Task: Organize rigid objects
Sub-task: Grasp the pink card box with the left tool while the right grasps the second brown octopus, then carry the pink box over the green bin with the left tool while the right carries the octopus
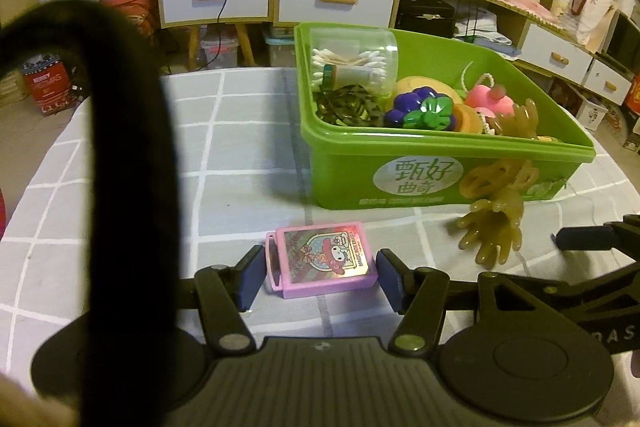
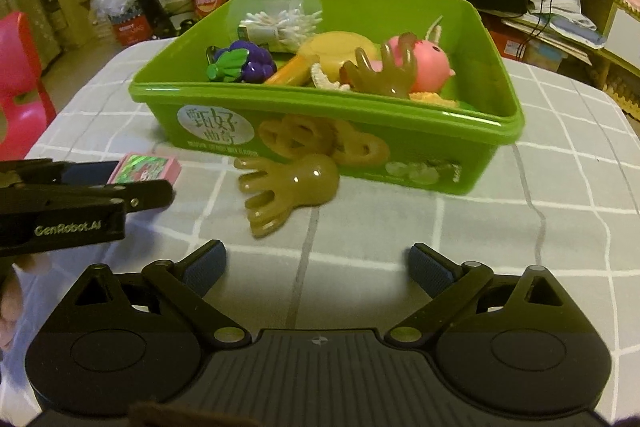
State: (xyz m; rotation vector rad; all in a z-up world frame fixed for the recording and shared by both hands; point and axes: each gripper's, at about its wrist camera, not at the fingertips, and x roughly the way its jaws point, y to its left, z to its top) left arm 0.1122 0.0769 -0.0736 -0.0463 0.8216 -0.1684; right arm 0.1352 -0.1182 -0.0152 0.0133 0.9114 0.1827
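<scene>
A small pink card box [image 1: 324,263] with a cartoon picture lies on the checked tablecloth, and my left gripper [image 1: 320,279] is shut on its two sides. The right wrist view shows the same pink box [image 2: 146,167] at the left, behind the left gripper's fingers [image 2: 152,195]. An amber rubber hand toy [image 2: 288,187] lies on the cloth against the front of the green bin [image 2: 320,99]. My right gripper [image 2: 318,267] stands open just in front of that hand, with nothing between its pads. The green bin [image 1: 440,143] holds toy grapes [image 1: 420,107], a cotton swab tub [image 1: 352,63] and a second amber hand [image 1: 520,119].
A black strap [image 1: 128,147] hangs across the left of the left wrist view. The right gripper's finger [image 1: 580,239] reaches in from the right edge. A red chair [image 2: 20,87] stands off the table's left side. Drawers and shelves line the back wall.
</scene>
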